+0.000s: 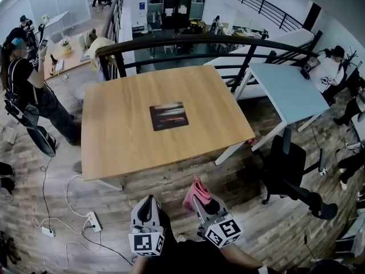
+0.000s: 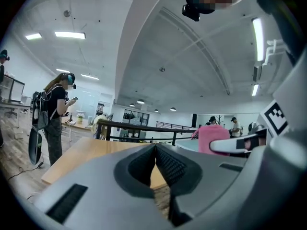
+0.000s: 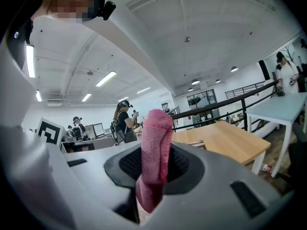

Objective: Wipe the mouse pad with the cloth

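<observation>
While you stand back from the near edge of the light wooden square desk (image 1: 114,130), the wiping has not started, as far as the views show. Your right gripper (image 1: 201,203) is clamped on the folded pink terry cloth (image 1: 197,192). The cloth stands up between the jaws and pokes out past them in the right gripper view, so it is in hand and off the desk. Your left gripper (image 1: 149,207) is squeezed closed with nothing between its pads. The dark rectangular mouse pad (image 1: 169,116) lies flat near the middle of the desk, well apart from both tools, with bare wood on all sides. Picking up the cloth looks done. What I judge is left is everything else: carry the cloth over the near edge to the pad, press it down and sweep it across the surface. Your left gripper could pin a corner of the pad so it does not slide.
</observation>
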A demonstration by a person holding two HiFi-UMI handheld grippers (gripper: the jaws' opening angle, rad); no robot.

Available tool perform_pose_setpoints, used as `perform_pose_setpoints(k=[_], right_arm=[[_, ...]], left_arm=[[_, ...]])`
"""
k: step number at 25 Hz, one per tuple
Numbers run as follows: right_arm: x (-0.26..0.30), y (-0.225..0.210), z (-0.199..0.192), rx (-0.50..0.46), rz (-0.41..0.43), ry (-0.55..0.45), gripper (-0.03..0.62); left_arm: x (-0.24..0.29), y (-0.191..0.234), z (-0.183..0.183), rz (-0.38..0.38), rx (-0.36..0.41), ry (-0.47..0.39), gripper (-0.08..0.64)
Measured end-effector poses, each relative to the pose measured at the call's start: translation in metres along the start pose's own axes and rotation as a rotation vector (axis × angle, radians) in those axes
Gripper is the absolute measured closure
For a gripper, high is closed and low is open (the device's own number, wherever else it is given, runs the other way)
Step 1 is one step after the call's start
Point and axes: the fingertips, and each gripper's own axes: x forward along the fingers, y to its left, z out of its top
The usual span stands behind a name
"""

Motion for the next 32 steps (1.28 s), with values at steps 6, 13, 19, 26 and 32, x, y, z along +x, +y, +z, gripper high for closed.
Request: perform_pose_setpoints(k=[6,13,19,26,32], right_arm=[[0.083,-0.012,0.020,-0.003,-0.044,0.012,0.500],[0.162,-0.021,0.033,0.001,-0.080,0.030,0.502],[0.215,-0.032,0.042,-0.002,-0.099,0.039,0.500],[0.248,-0.054,0.049,0.011,-0.101,0.059,0.502],[0.294,-0.099,0.047,0.033,-0.064,0.084,0.502]], left_arm=[[0.070,0.051,0.019,-0.043,-0.024,0.020,0.537],[0.131,0.110,0.026,-0.078,-0.031,0.039,0.537],[0.175,0.148,0.030,-0.089,-0.037,0.052,0.537],[0.210,0.153,0.012,-0.116,-0.059,0.113,0.537],[0.262,0.151,-0.016,-0.096,-0.073,0.175,0.537]])
